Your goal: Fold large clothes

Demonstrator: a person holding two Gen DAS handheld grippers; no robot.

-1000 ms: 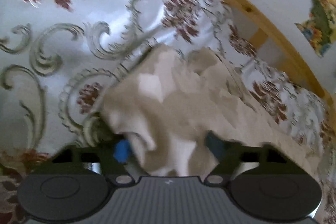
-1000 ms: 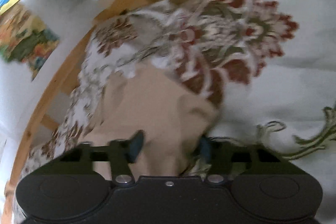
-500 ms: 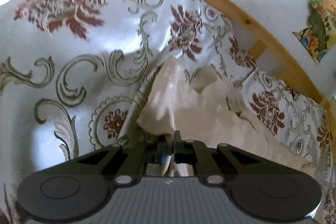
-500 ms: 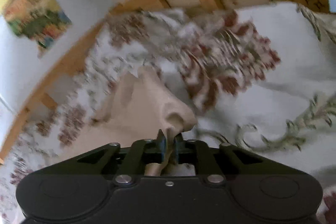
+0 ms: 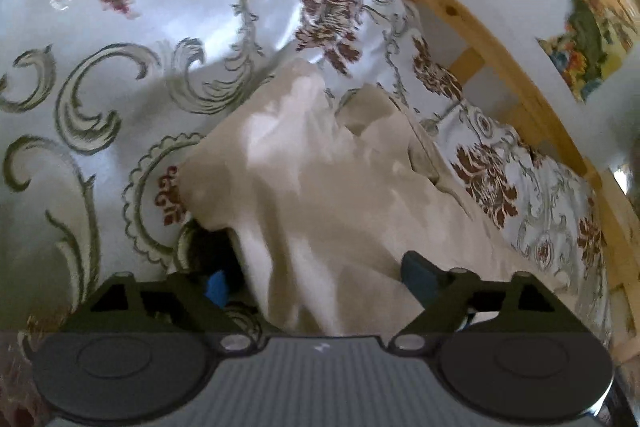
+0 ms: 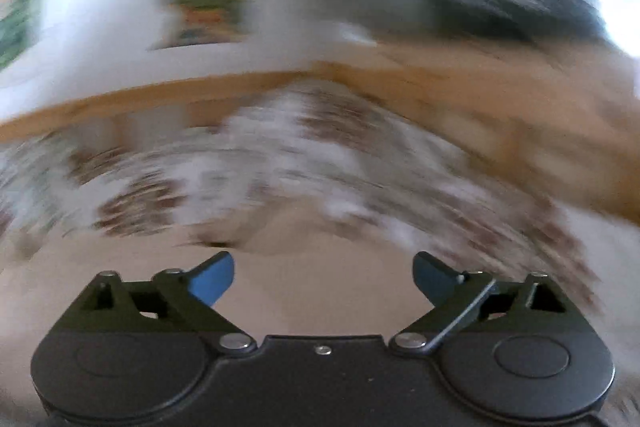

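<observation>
The beige garment [image 5: 332, 187] lies crumpled on the floral bedspread [image 5: 120, 75], running from centre toward 4 o'clock beside the wooden bed frame [image 5: 460, 15]. The left claw [image 5: 316, 281] is opening, cloth bunched loosely between its spread blue pads. The right claw [image 6: 324, 277] is also opening, nothing pinched; its view is badly blurred.

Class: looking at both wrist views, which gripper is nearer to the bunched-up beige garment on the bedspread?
Left. The left gripper has the beige garment heaped between its opening jaws. The right gripper, jaws also opening, has only a blurred beige patch below, nothing between its fingers.
</observation>
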